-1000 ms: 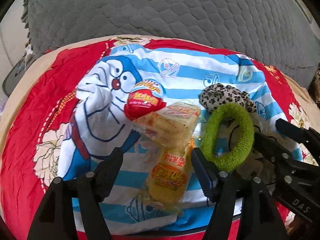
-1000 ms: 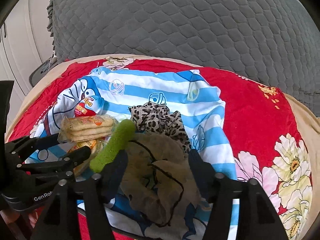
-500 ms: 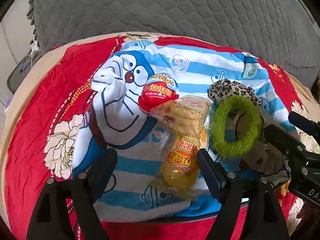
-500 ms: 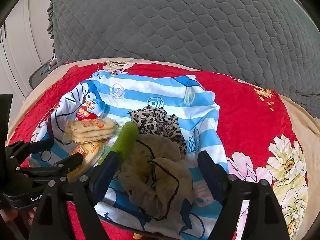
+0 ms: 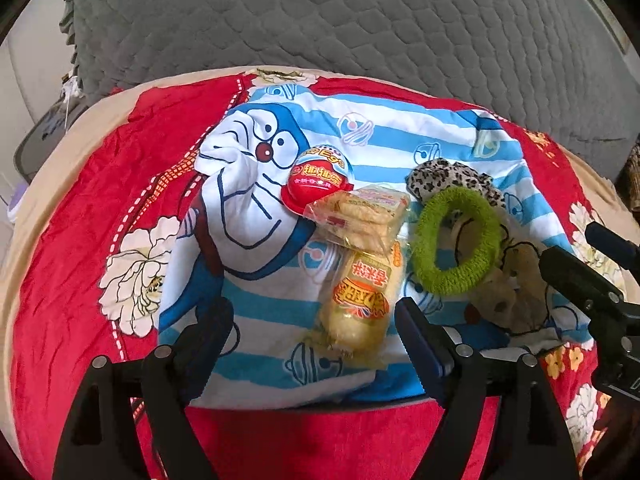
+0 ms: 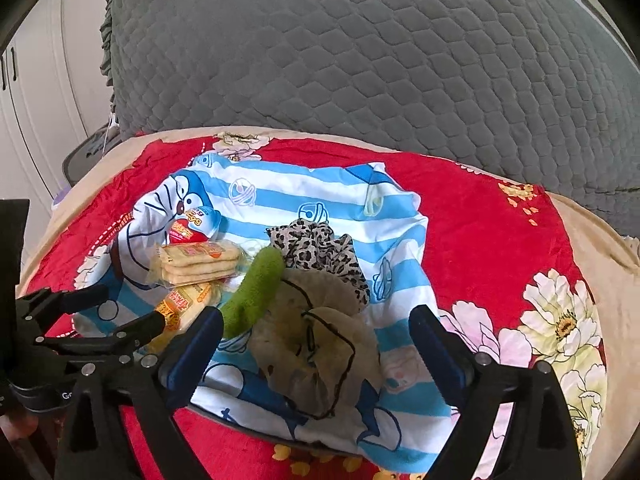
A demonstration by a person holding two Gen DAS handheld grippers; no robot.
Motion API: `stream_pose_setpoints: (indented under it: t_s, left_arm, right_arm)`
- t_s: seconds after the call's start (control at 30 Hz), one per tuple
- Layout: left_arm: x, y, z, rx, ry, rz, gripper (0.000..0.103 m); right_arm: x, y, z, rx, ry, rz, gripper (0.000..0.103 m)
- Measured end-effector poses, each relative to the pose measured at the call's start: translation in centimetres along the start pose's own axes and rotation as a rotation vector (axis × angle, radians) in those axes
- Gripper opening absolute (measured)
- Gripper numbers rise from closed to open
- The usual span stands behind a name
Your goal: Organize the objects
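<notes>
On a blue-striped Doraemon cloth [image 5: 256,208] lie a red egg-shaped snack [image 5: 318,188], a clear pack of biscuits [image 5: 360,218], a yellow snack bag [image 5: 362,296], a green scrunchie [image 5: 456,240], a leopard-print scrunchie [image 5: 448,178] and a beige scrunchie [image 6: 316,340]. My left gripper [image 5: 310,336] is open and empty, just short of the yellow bag. My right gripper [image 6: 316,340] is open and empty, with a finger on each side of the beige scrunchie. The green scrunchie [image 6: 254,292] and the biscuits [image 6: 198,262] also show in the right wrist view.
The cloth lies on a red flowered blanket [image 5: 100,208] with tan edges. A grey quilted cushion [image 6: 360,52] stands behind it. A dark grey tray-like object [image 5: 36,144] sits at the far left past the blanket edge.
Both grippers have pulled back from the objects, so the items look farther away. Both stay open. None of the objects has moved.
</notes>
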State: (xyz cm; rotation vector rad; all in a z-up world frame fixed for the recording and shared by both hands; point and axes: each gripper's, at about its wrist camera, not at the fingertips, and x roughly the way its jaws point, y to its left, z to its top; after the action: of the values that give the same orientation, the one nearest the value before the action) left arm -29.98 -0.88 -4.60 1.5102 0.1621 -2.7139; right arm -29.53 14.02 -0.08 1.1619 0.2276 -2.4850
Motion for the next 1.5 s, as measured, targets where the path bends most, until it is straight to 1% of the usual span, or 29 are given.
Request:
stream_pose_setpoints:
  t_s: [0.07, 0.17, 0.2, 0.23, 0.27, 0.33, 0.43, 0.73, 0.87, 1.13, 1.3, 1.5]
  left_arm:
    - [-0.6, 0.0, -0.1, -0.001, -0.006, -0.004, 0.084]
    - [-1.4, -0.1, -0.2, 0.000, -0.016, -0.004, 0.084]
    - [-1.6, -0.1, -0.2, -0.001, -0.017, -0.004, 0.086]
    - [-1.8, -0.1, -0.3, -0.002, -0.017, -0.004, 0.088]
    - [-2.1, -0.2, -0.3, -0.004, -0.018, -0.008, 0.095]
    - [-2.8, -0.2, -0.4, -0.002, -0.033, -0.004, 0.103]
    - [-3.4, -0.4, -0.7, 0.003, -0.032, -0.017, 0.103]
    - [-5.3, -0.4, -1.4, 0.008, -0.045, -0.012, 0.103]
    - [-6.2, -0.1, -1.4, 0.004, -0.061, -0.014, 0.103]
    - [-8.2, 0.2, -1.9, -0.002, -0.097, 0.007, 0.103]
    - [-9.8, 0.5, -2.7, -0.024, -0.116, 0.002, 0.103]
    - [-12.4, 0.5, -4.2, -0.026, -0.153, 0.009, 0.103]
  right_arm:
    - [-0.5, 0.0, 0.0, 0.001, -0.006, 0.000, 0.099]
    - [-1.3, 0.0, -0.2, 0.003, -0.017, 0.000, 0.100]
    - [-1.5, 0.0, -0.3, 0.004, -0.021, 0.000, 0.100]
    - [-1.7, 0.0, -0.3, 0.005, -0.022, 0.001, 0.100]
    - [-1.9, 0.0, -0.3, 0.009, -0.023, 0.003, 0.101]
    - [-2.2, 0.0, -0.4, 0.016, -0.023, 0.010, 0.102]
    - [-2.9, 0.1, -0.5, 0.022, -0.029, 0.016, 0.102]
    - [-5.1, 0.5, -0.5, 0.016, -0.053, 0.020, 0.102]
    - [-6.0, 0.6, -0.5, 0.016, -0.062, 0.015, 0.102]
    - [-7.8, 1.0, -0.8, 0.013, -0.073, 0.009, 0.102]
    - [-9.5, 1.4, -1.3, 0.016, -0.097, 0.011, 0.102]
    - [-12.3, 1.9, -2.5, 0.016, -0.133, 0.015, 0.102]
